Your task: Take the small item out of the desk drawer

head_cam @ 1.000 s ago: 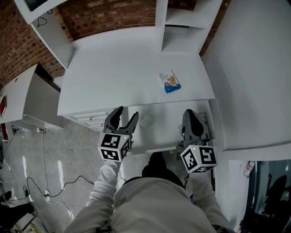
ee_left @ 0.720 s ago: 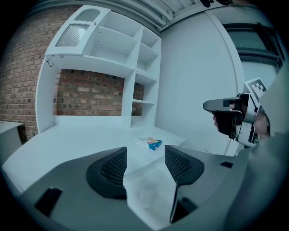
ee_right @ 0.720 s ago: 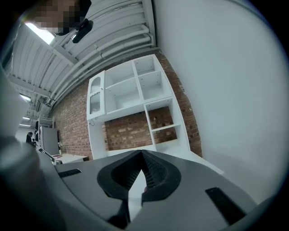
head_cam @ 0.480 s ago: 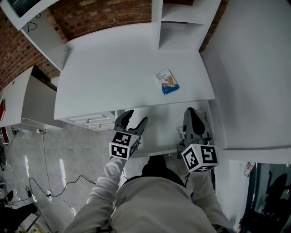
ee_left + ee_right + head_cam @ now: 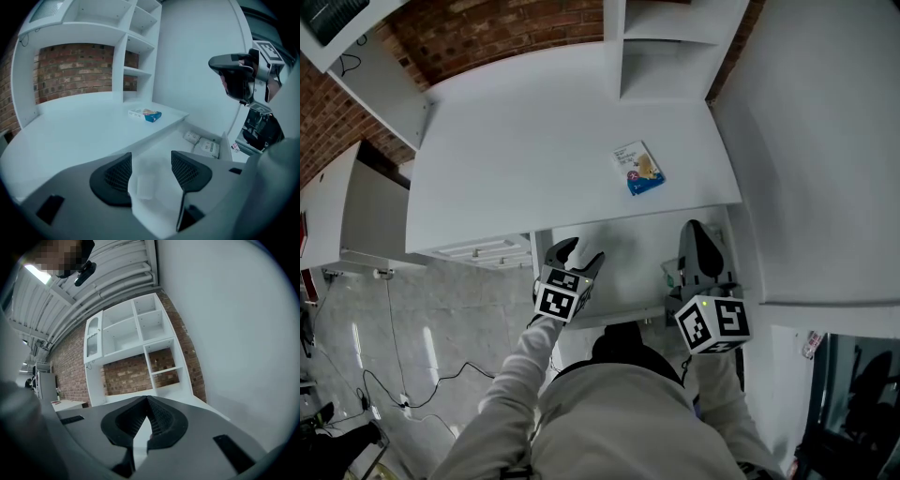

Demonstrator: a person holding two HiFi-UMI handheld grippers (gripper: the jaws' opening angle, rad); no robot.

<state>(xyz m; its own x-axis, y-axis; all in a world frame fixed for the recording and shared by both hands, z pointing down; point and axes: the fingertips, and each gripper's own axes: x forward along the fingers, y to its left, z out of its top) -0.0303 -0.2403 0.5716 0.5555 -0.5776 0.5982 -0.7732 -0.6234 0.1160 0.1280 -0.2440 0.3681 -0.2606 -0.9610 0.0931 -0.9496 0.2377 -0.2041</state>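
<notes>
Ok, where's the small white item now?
Left gripper view: the small white item lies in the open drawer, between the parted jaws of the left gripper.

The left gripper (image 5: 580,253) points forward and down at the end of an outstretched left arm (image 5: 520,370), its jaws spread apart. The right gripper (image 5: 697,230) is held nearer the body, pointing forward, jaws pressed together.

No legible text anywhere.

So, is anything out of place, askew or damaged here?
Nothing looks damaged or spilled. Only the small blue and white box lies turned at an angle on the white desk top, not square with its edge.
</notes>
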